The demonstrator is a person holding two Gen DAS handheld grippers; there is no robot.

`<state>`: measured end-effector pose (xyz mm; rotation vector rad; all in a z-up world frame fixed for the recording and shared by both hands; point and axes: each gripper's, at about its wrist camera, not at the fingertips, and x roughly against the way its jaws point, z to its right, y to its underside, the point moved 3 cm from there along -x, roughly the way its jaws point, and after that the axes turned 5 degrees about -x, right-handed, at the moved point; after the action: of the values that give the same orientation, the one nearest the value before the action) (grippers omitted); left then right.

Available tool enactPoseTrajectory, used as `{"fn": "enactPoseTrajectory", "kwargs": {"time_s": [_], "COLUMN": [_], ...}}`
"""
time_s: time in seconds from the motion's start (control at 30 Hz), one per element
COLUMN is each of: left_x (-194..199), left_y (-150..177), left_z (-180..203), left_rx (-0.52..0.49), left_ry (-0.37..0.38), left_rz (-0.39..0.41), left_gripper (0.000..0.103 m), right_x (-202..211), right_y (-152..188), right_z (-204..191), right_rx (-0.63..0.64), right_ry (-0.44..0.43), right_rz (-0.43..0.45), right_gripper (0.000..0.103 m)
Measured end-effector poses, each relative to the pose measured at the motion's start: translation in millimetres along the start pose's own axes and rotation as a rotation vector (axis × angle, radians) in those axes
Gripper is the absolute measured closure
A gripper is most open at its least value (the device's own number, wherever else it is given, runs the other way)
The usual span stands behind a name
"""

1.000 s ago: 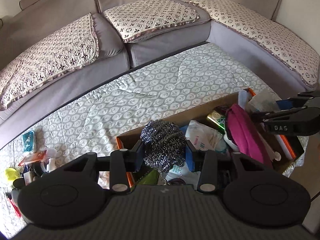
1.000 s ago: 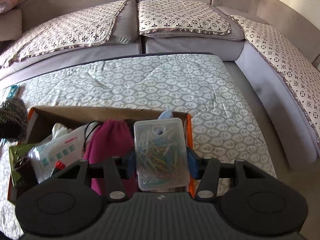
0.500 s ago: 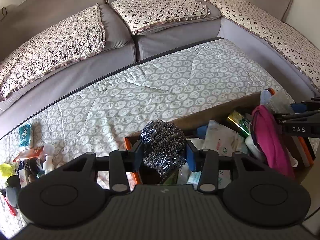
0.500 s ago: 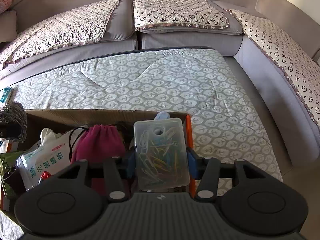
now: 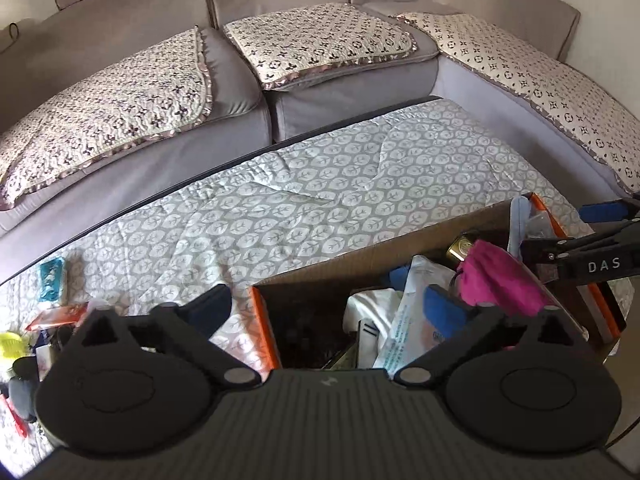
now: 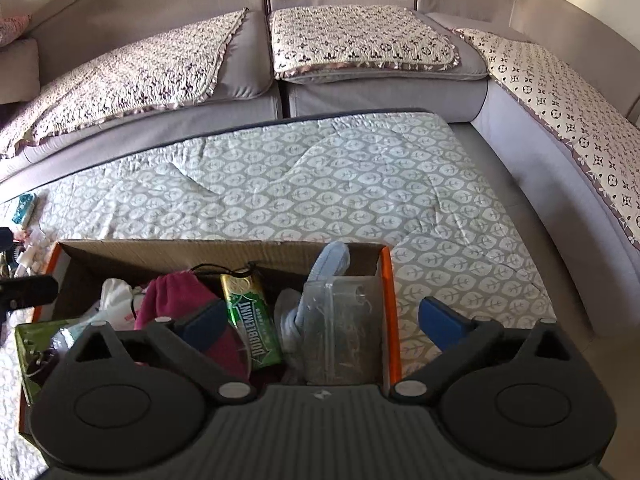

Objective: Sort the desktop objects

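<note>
An orange-edged cardboard box [image 5: 340,268] sits on the quilted table and holds several items. My left gripper [image 5: 326,306] is open and empty above the box's left end; the steel wool scourer [image 5: 316,336] lies dark in the box below it. My right gripper [image 6: 320,320] is open and empty above the box's [image 6: 200,250] right end. The clear paper-clip case [image 6: 340,332] stands inside the box against its right wall. A magenta pouch [image 6: 180,296], a green Doublemint pack [image 6: 250,320] and a white packet [image 5: 416,320] lie in the box too.
Loose small items [image 5: 44,320] lie on the quilt left of the box, with a teal packet [image 5: 52,276] behind them. The grey sofa [image 5: 240,80] with patterned covers wraps the table's far and right sides. The right gripper's arm [image 5: 592,260] reaches over the box.
Both grippers opened. The scourer dropped from the left gripper into the box's left end, and the paper-clip case dropped from the right gripper into the box's right end.
</note>
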<state>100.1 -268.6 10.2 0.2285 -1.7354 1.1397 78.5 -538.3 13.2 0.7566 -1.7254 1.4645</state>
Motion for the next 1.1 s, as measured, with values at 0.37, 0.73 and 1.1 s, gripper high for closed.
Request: {"fn": "enactPoseTrajectory", "kwargs": {"time_s": [0.37, 0.73, 1.1], "left_x": [6, 20, 26], "left_y": [8, 10, 16], "left_z": [4, 12, 17], "left_rx": [-0.047, -0.063, -0.055], "left_ry": [-0.026, -0.017, -0.006], "left_rz": [-0.043, -0.026, -0.055], "left_gripper": [0.0, 0.0, 0.0], "right_x": [29, 49, 58], "right_y": [12, 21, 26], "right_z": [-7, -3, 0], "right_rx": [-0.041, -0.09, -0.098], "right_ry": [0.002, 0.009, 0.01], "right_rz": [-0.002, 0.009, 0.025], "right_gripper": [0.0, 0.0, 0.0]}}
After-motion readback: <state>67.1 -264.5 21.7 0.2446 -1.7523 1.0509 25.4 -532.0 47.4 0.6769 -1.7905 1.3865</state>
